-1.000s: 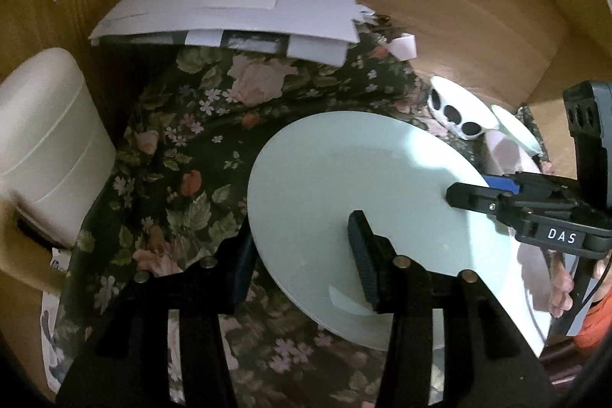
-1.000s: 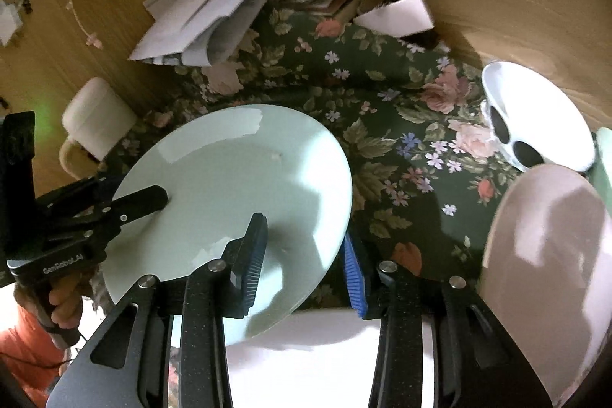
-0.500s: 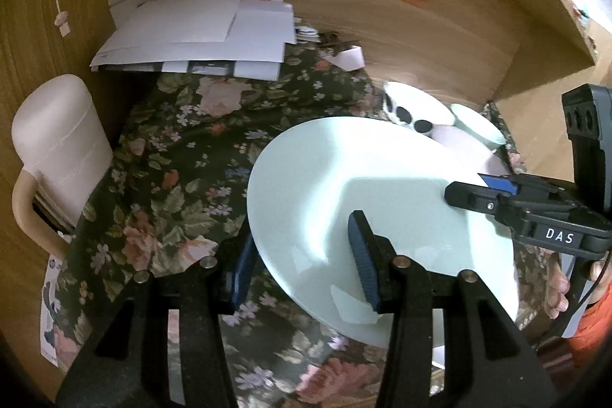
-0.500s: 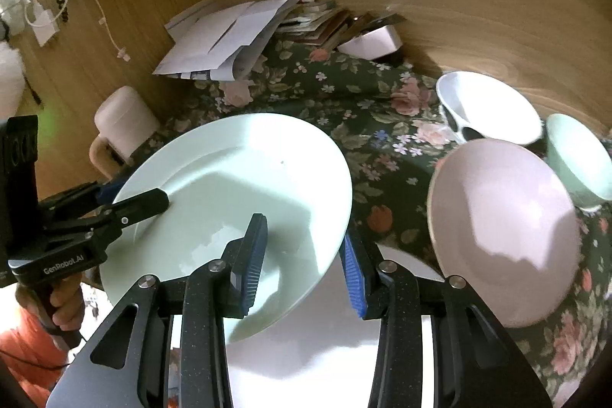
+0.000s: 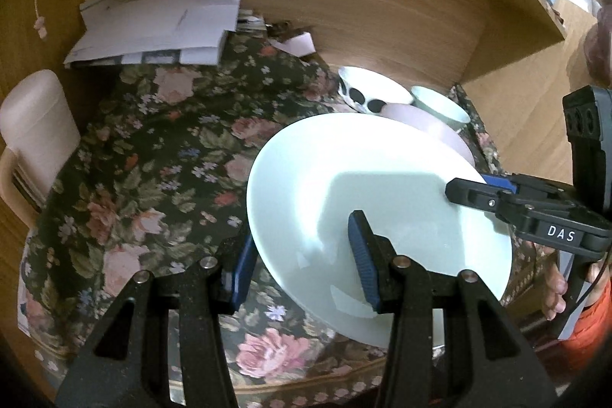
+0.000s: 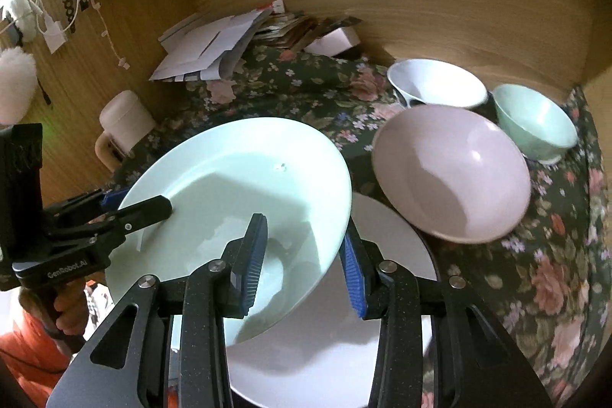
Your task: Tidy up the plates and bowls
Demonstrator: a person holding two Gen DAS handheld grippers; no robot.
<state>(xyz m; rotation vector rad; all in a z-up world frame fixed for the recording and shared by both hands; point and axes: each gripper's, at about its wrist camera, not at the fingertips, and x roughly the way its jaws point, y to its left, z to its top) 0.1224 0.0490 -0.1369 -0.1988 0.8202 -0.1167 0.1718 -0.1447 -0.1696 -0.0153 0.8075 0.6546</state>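
Both grippers are clamped on one round pale-green ceramic plate: the left gripper pinches its near-left rim, one pad above and one below, and the right gripper bites the opposite rim. The plate tilts, raised over a white plate at the near edge of the dark floral tablecloth. Toward the right edge sit a pink bowl, a white spotted bowl and a mint bowl (papers crowd the far-left corner).
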